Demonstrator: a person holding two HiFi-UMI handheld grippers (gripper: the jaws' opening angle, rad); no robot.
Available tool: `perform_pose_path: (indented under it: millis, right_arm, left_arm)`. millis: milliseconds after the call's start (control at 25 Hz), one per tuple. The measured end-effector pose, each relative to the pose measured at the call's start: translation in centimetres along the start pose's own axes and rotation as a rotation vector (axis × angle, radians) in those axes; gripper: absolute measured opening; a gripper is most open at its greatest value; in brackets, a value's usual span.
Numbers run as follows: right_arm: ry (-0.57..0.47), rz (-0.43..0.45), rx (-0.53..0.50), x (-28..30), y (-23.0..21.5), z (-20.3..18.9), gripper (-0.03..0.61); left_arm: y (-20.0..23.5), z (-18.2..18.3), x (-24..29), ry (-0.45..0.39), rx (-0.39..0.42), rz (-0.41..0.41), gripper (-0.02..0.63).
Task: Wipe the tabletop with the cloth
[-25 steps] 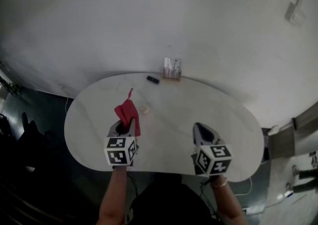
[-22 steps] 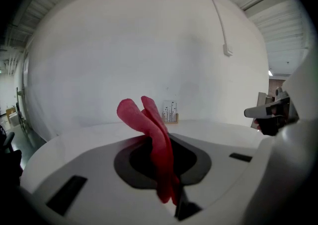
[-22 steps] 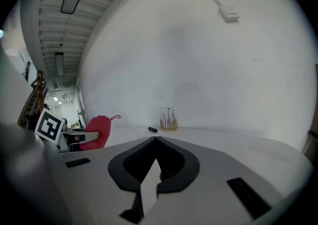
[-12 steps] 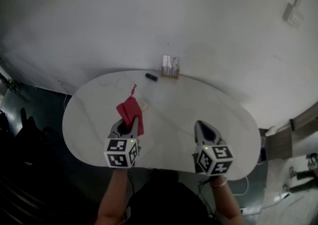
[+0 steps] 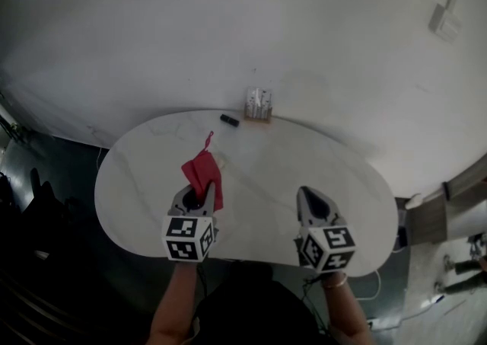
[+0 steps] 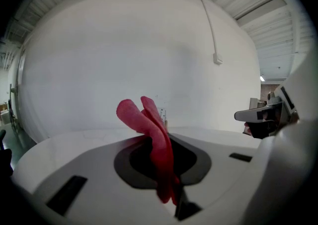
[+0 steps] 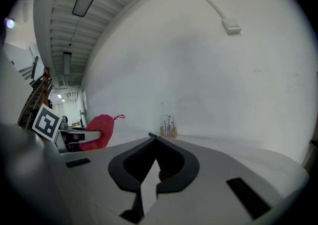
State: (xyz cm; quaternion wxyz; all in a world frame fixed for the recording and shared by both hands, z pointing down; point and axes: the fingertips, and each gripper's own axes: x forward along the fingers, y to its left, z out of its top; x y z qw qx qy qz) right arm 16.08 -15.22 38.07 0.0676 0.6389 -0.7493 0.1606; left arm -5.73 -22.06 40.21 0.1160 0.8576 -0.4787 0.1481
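Left claw (image 5: 199,193), pinching the red cloth (image 5: 203,174) (its loop pointing far), has edged right over the worktop (image 5: 266,157); right claw (image 5: 308,199) stays pressed together.

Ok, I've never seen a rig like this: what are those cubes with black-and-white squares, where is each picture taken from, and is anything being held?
There is no robot here. A person holds a two-jaw tool in each hand, and the marker cubes are part of those tools. The head view comes from a camera on the person's head, looking steeply down. The two gripper views come from cameras riding on each tool, looking along its jaws.

The left hand-held gripper is shut on a red fabric cloth over the white oval tabletop. Whether the cloth touches the table is unclear. The right hand-held gripper is shut with nothing in it.

At the table's far edge, by the wall, are a small black object and a clear holder on a wooden base.
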Motion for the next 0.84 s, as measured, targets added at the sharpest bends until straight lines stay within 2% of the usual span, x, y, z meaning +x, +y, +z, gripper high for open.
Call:
perform_pose_path:
  millis: [840]
  right_arm:
    - [-0.005, 0.014, -0.011, 0.72, 0.51, 0.28, 0.002]
  left_arm:
    - [0.18, 0.29, 0.65, -0.003, 0.008, -0.012, 0.042]
